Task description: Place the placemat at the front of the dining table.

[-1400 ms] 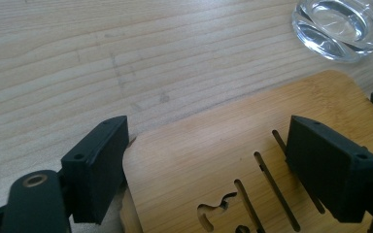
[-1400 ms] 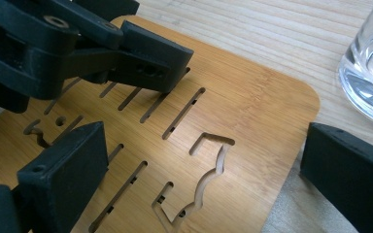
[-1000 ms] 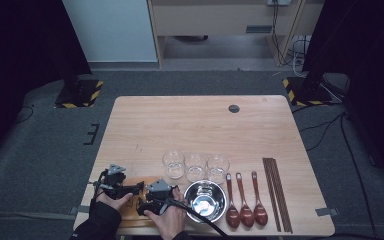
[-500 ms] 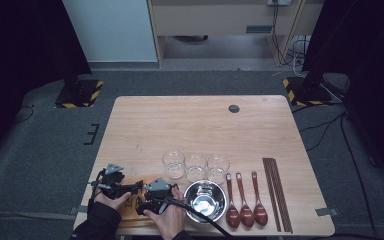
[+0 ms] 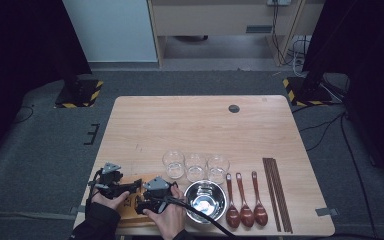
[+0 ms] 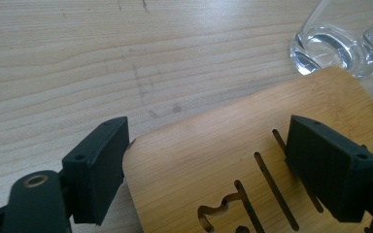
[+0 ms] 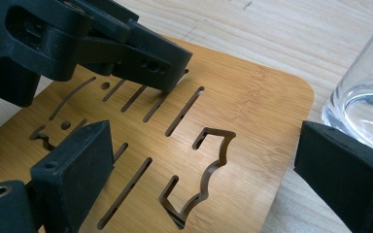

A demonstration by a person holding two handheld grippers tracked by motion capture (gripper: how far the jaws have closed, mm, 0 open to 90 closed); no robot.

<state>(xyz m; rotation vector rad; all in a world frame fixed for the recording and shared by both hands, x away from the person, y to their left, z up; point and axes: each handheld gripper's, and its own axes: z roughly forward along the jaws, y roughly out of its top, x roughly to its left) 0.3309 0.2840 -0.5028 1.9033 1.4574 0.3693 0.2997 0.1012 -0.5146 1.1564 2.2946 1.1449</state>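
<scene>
Both sets of jaws stand wide apart with nothing pinched between them. The left gripper (image 5: 111, 183) hangs its jaws over the near-left corner of the board (image 6: 252, 160): in the left gripper view one pad sits just off the board's rounded corner at 9 o'clock, the other over the slotted face at 3 o'clock. The right gripper (image 5: 152, 192) holds its jaws over the board's far end, one pad above the cut-outs at 8 o'clock, the other past the board's edge at 4 o'clock, just beside a glass (image 7: 364, 102).

The board lies flat on the bench (image 5: 200, 125), at 7 o'clock of the bench in the high view, with the bowl (image 5: 206, 201) just beside it at 3 o'clock and three glasses at 1 o'clock.

The main risk, as I judge it: a flat board gives the pads little edge to catch, so a closing pad could skid across the top. A sideways shove could push the board into the bowl. The right outer pad could knock the nearest glass.
</scene>
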